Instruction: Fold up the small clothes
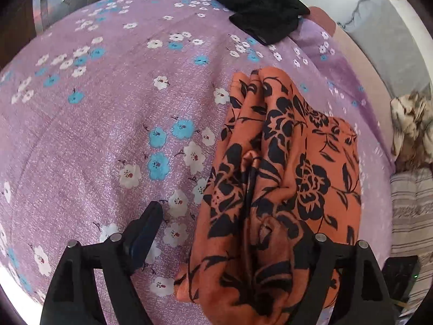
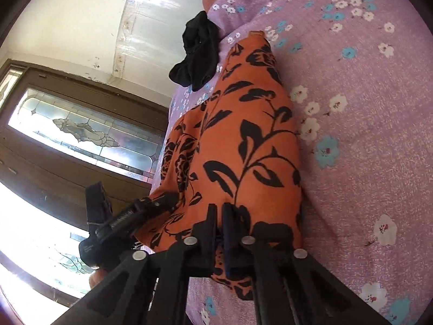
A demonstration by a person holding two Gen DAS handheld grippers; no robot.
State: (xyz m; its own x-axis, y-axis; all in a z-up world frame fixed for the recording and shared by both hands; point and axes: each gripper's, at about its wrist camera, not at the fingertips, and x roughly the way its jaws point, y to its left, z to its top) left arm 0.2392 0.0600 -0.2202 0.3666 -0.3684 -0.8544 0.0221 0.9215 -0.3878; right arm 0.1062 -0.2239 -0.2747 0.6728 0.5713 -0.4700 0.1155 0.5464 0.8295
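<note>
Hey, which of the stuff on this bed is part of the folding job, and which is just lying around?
Part of the job:
- orange floral garment
- black garment, bunched near the far edge
- left gripper
- right gripper

Just lying about:
- purple flowered bedsheet
- striped cloth off the bed

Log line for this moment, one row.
left gripper: open over orange floral garment | right gripper: shut on its edge | black garment: untouched

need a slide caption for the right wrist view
Right hand-held gripper shut on the orange floral garment lying on the purple flowered bedsheet, black garment beyond.
</note>
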